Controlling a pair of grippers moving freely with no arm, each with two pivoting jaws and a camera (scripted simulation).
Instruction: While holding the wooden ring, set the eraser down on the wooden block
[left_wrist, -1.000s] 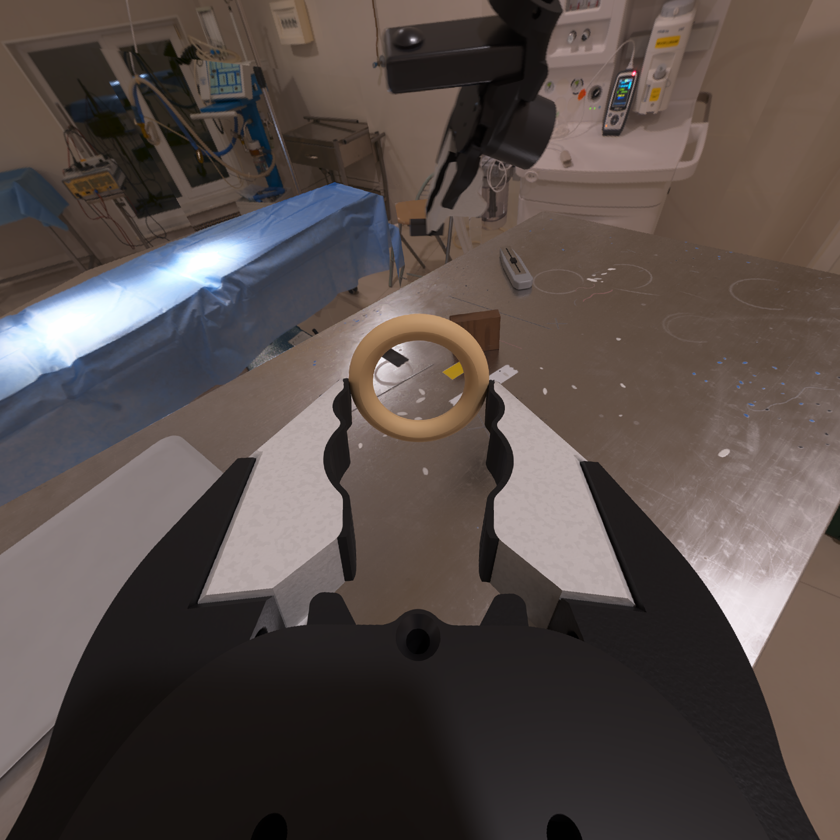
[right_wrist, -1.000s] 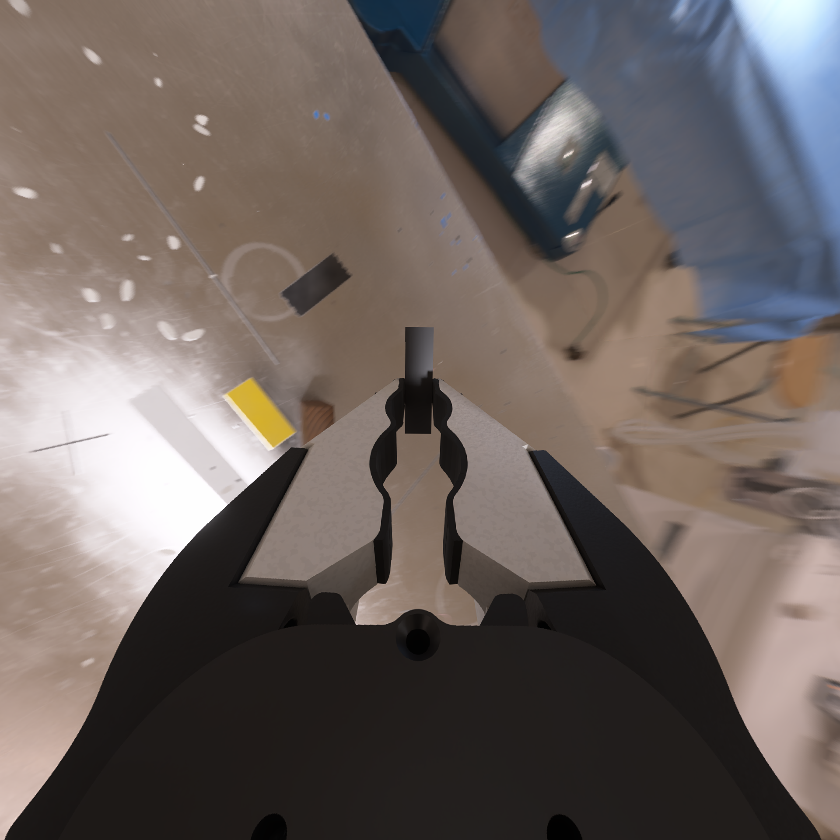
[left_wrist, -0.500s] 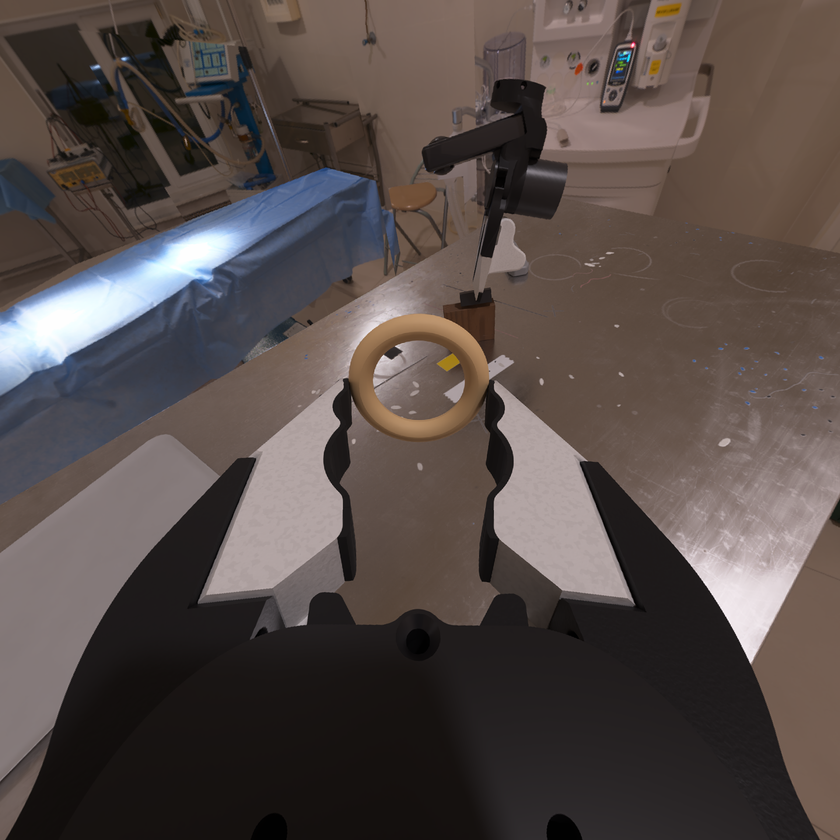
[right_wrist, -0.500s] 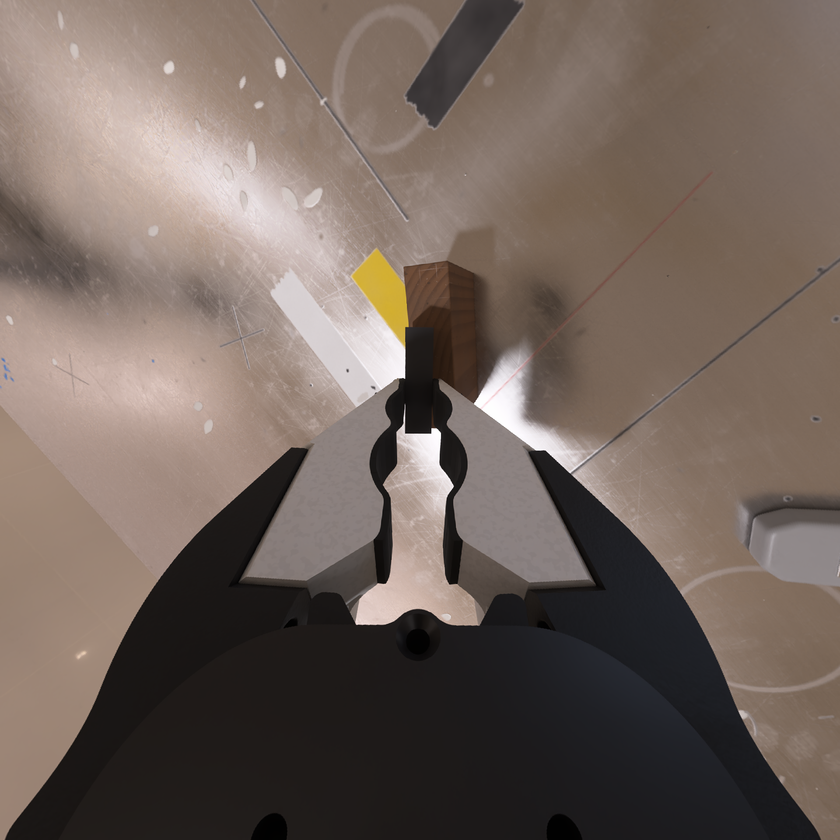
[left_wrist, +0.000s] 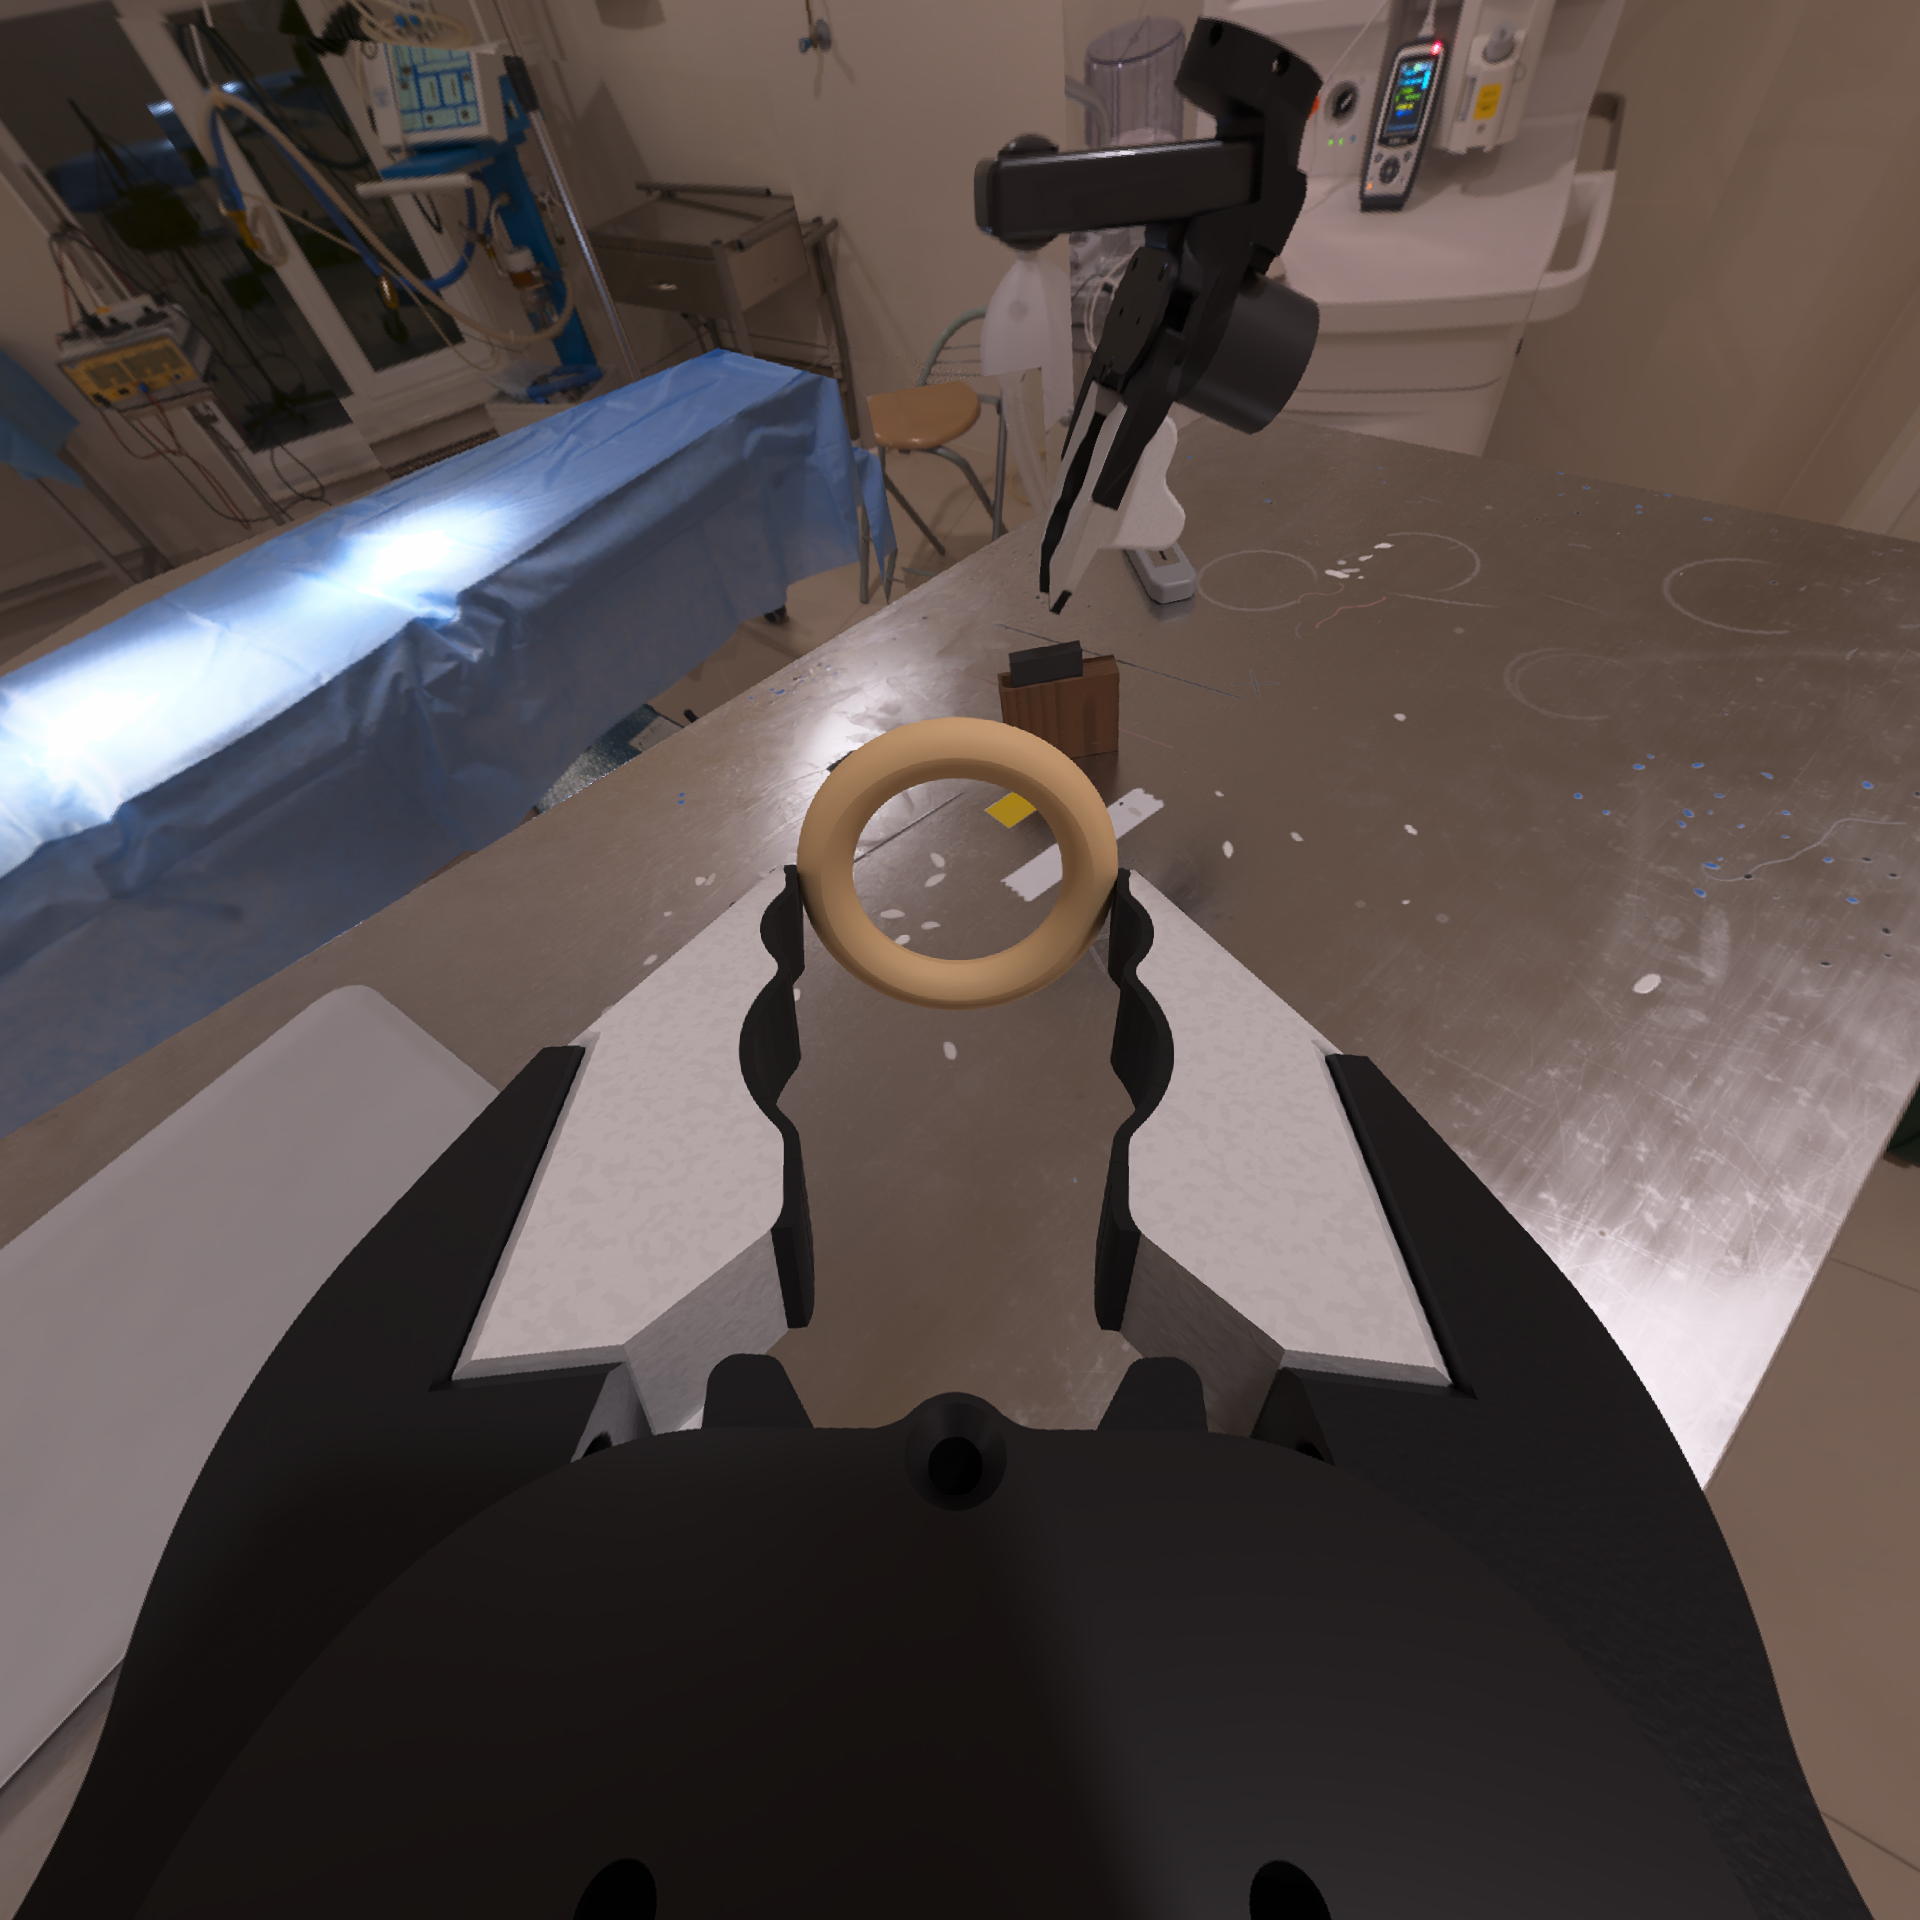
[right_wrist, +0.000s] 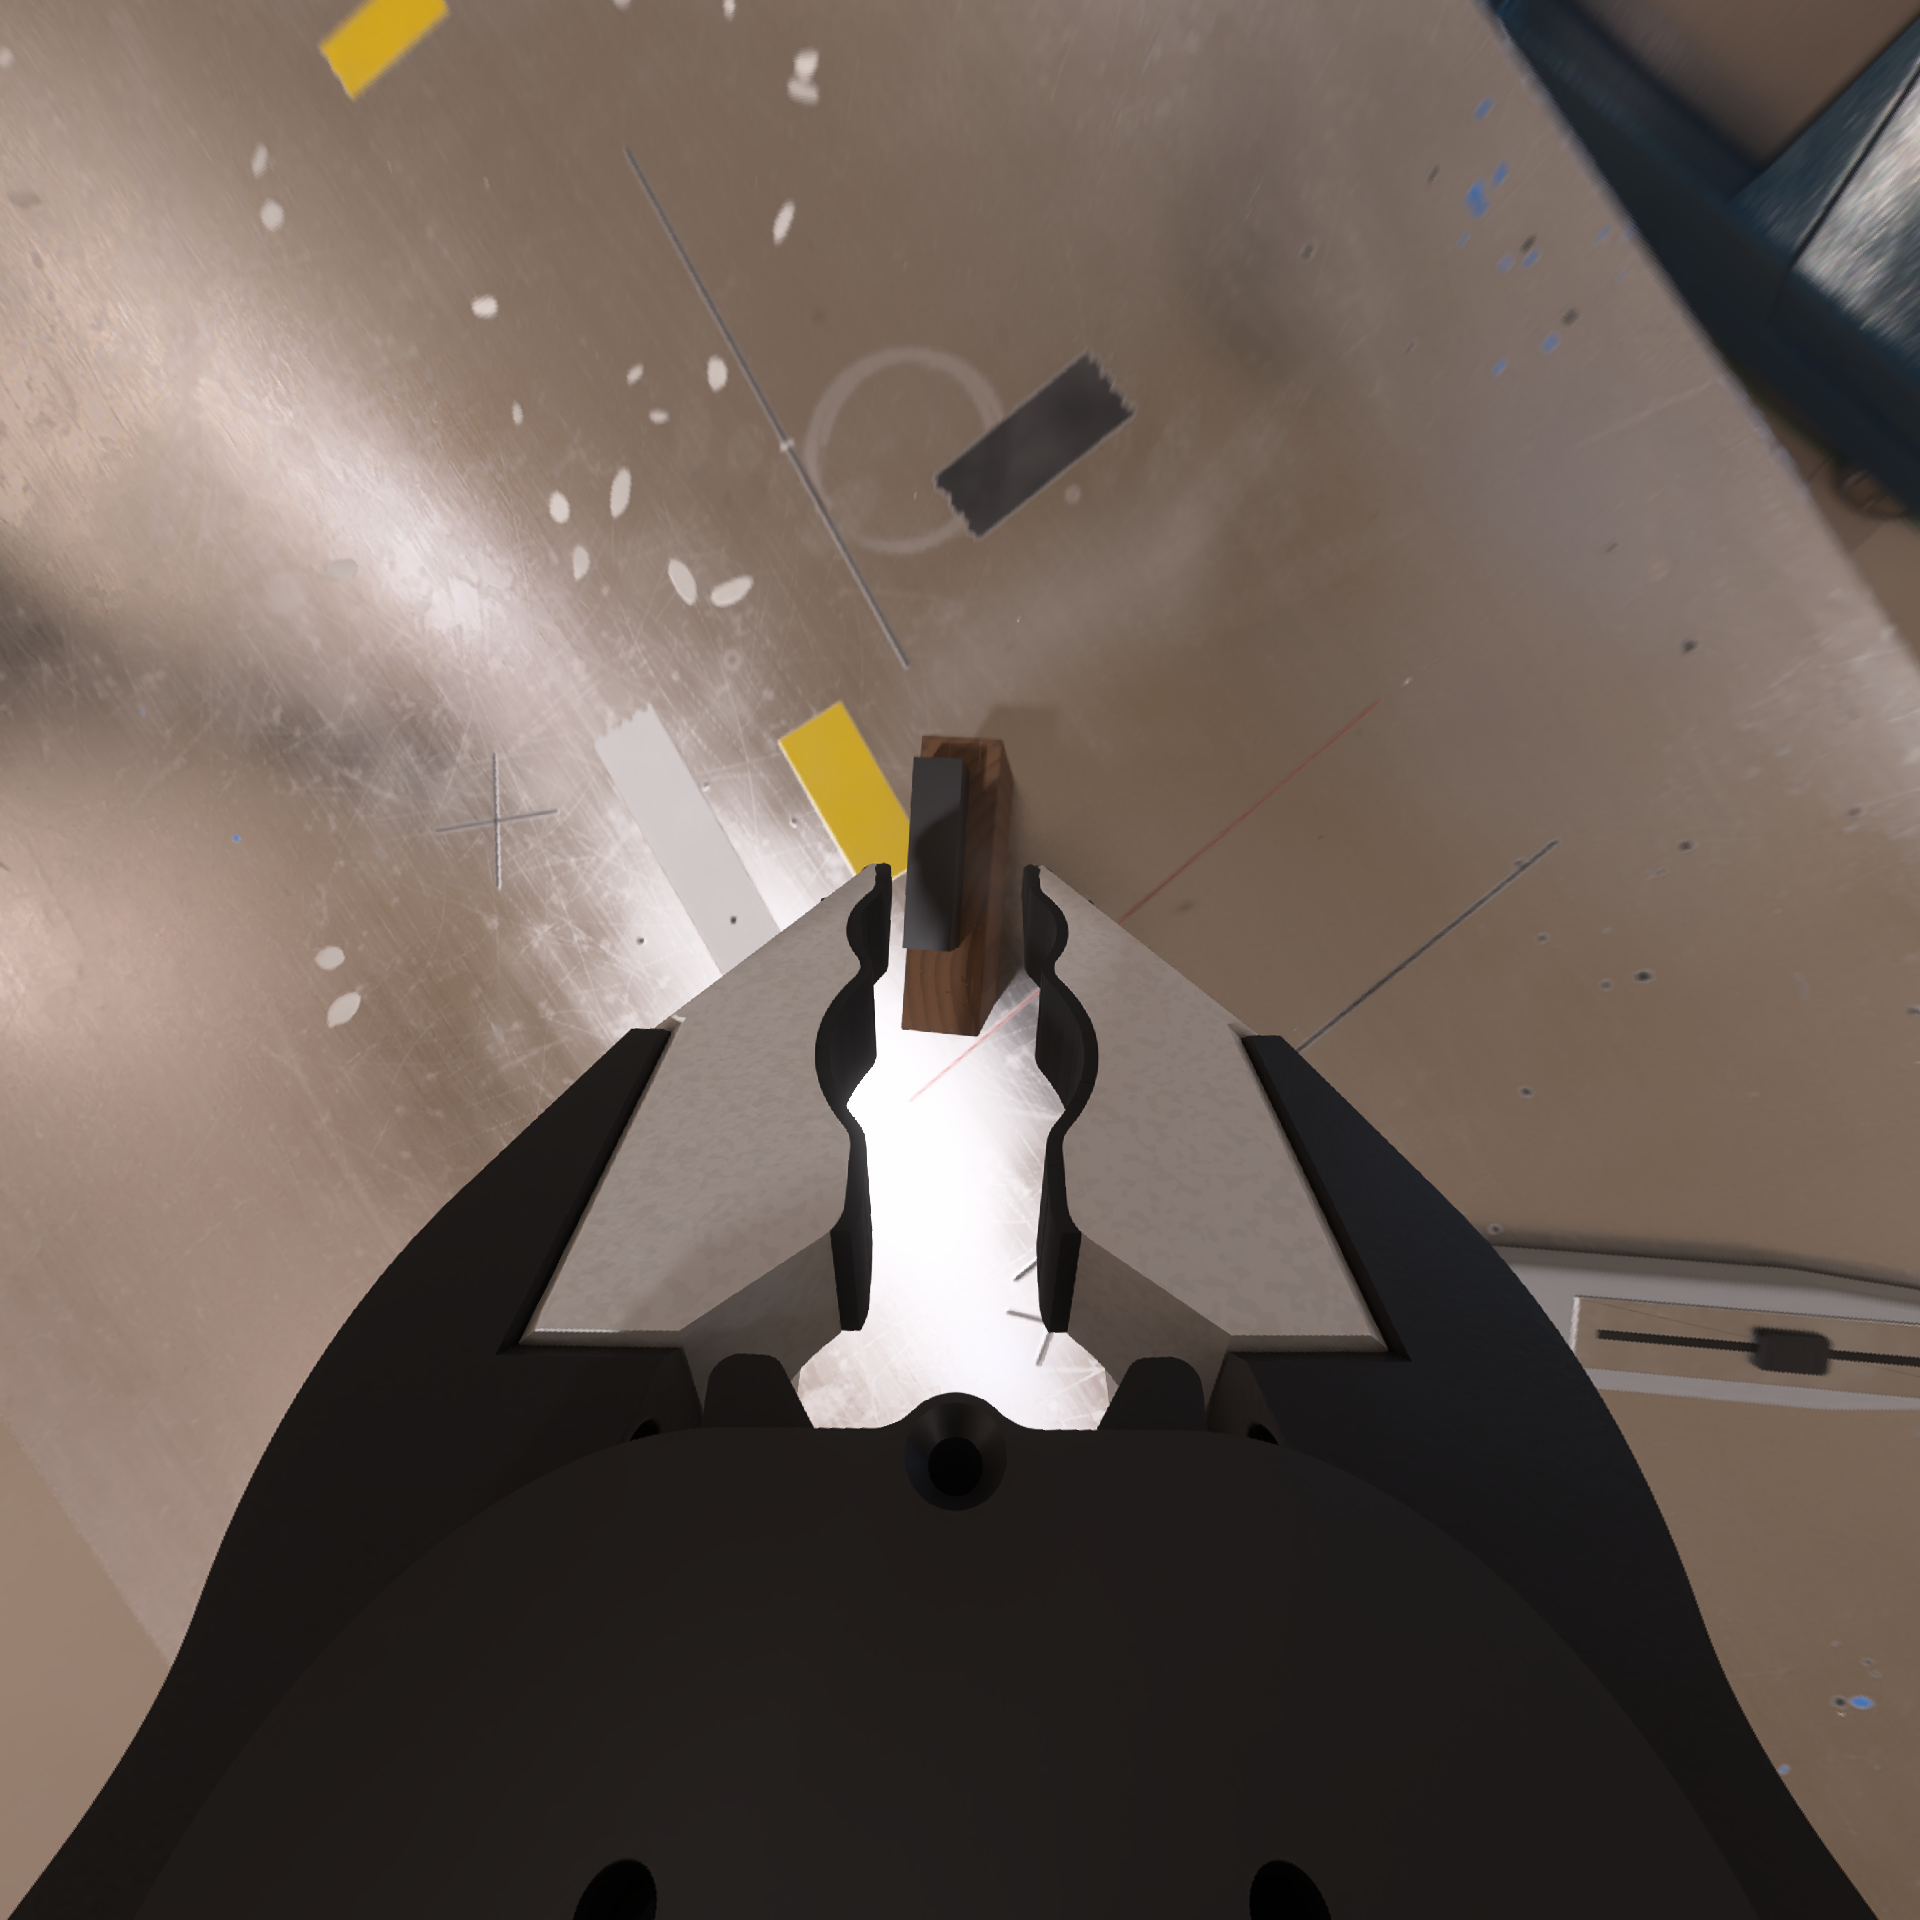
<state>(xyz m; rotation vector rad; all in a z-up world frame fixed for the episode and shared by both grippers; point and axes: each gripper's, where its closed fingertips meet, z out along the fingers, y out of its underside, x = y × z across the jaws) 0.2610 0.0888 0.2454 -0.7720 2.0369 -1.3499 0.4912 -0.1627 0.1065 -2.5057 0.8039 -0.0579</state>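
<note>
A: Where do you stand now?

B: Your right gripper (right_wrist: 957, 883) has its jaws apart, above the dark eraser (right_wrist: 935, 854). The eraser lies on the top of the wooden block (right_wrist: 971, 914), toward the block's 9 o'clock edge in the right wrist view.

A: How do you finish well?

B: I judge the placing is done. Lift straight up, so that no fingertip touches the eraser. Your left gripper (left_wrist: 957, 904) is clamped on the wooden ring (left_wrist: 957, 862); do not loosen it.

A: And the materials?

B: The ring is smooth, pale and round. The block is dark with grain and flat faces. The eraser is a matte slab. The steel table (left_wrist: 1455, 883) is scratched and shiny.
</note>
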